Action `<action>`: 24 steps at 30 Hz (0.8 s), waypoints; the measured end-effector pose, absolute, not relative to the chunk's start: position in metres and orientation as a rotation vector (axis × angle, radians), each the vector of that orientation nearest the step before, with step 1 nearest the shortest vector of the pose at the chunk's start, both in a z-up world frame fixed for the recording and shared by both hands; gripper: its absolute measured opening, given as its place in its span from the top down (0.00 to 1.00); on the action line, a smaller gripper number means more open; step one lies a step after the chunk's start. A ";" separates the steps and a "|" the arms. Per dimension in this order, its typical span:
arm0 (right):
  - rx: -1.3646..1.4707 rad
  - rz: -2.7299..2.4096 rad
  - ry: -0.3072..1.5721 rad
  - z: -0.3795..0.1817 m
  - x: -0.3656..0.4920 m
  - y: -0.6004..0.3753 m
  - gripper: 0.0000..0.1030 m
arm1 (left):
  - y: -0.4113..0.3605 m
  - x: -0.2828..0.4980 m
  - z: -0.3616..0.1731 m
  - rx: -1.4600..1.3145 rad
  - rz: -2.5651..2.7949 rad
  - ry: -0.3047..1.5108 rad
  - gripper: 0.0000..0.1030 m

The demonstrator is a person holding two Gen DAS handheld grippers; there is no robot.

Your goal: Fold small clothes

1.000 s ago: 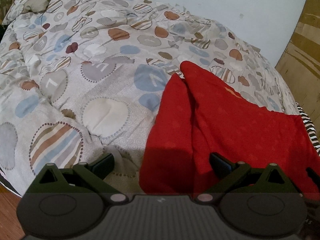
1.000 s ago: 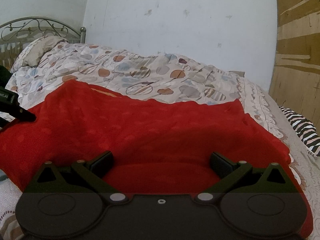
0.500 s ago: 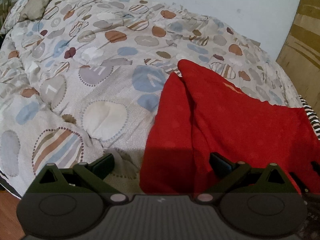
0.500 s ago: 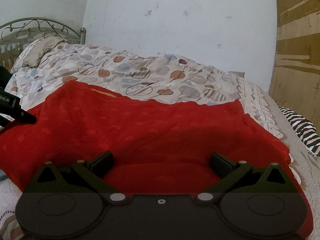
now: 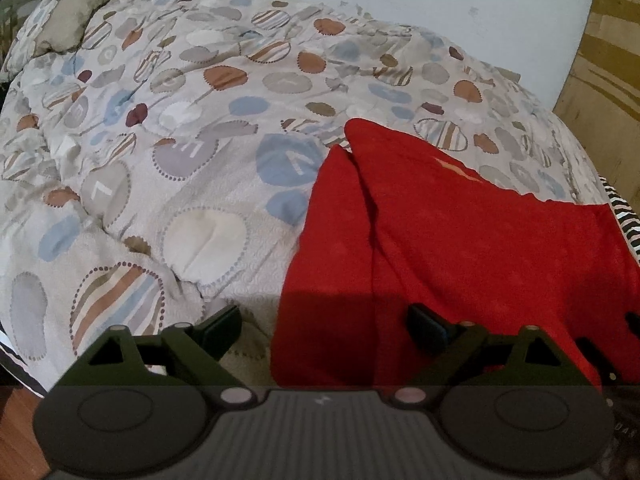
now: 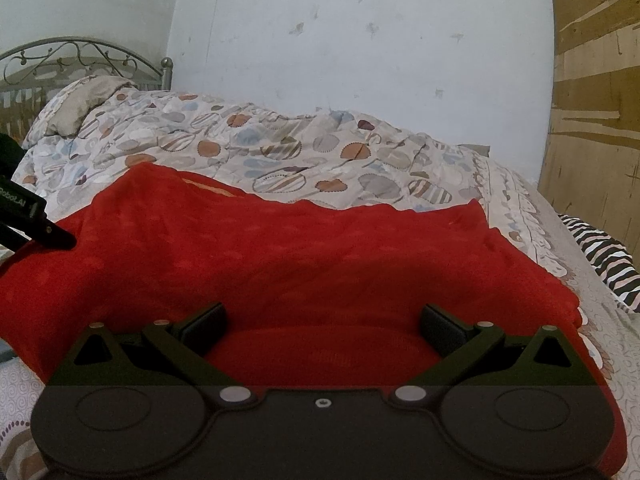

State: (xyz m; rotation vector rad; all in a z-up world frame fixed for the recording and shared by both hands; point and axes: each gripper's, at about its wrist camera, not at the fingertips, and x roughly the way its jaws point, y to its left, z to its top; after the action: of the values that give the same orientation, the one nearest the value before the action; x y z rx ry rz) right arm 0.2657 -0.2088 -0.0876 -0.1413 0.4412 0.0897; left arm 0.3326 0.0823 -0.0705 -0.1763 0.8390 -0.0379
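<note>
Red garment [image 5: 460, 248] on patterned quilt [image 5: 180, 152], left tongs [image 5: 324, 322] closing over its edge

Patterned-quilted bed [image 6: 320, 152] with metal headboard [image 6: 72, 56] against scuffed pale wall [image 6: 360, 40].

Left of the red knitted garment [image 5: 460, 248], the patterned quilt-covered bed [image 5: 168, 168] lies unobstructed; behind it, a pale wall [image 6: 360, 60] blocks passage.

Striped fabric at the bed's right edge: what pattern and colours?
Black-and-white zebra stripes; clearest in the right wrist view.
</note>
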 end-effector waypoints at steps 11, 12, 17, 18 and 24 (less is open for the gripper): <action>-0.140 0.091 0.437 -0.088 0.265 -0.210 0.00 | 0.081 0.335 -0.070 -0.177 -0.041 0.855 0.16; -0.140 0.091 0.437 -0.088 0.264 -0.210 0.00 | 0.081 0.335 -0.069 -0.183 -0.045 0.854 0.21; -0.138 0.092 0.438 -0.088 0.264 -0.210 0.00 | 0.074 0.333 -0.066 -0.182 -0.080 0.846 0.43; -0.137 0.092 0.438 -0.088 0.264 -0.210 0.00 | 0.074 0.332 -0.065 -0.183 -0.084 0.842 0.46; -0.130 0.110 0.505 -0.076 0.275 -0.208 0.00 | 0.078 0.326 -0.058 -0.260 -0.079 0.789 0.82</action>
State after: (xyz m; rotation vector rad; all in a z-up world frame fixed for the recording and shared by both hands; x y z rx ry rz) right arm 0.2751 -0.2078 -0.0765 -0.1302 0.5048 0.1101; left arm 0.3259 0.0780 -0.0585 -0.2595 0.7892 -0.0792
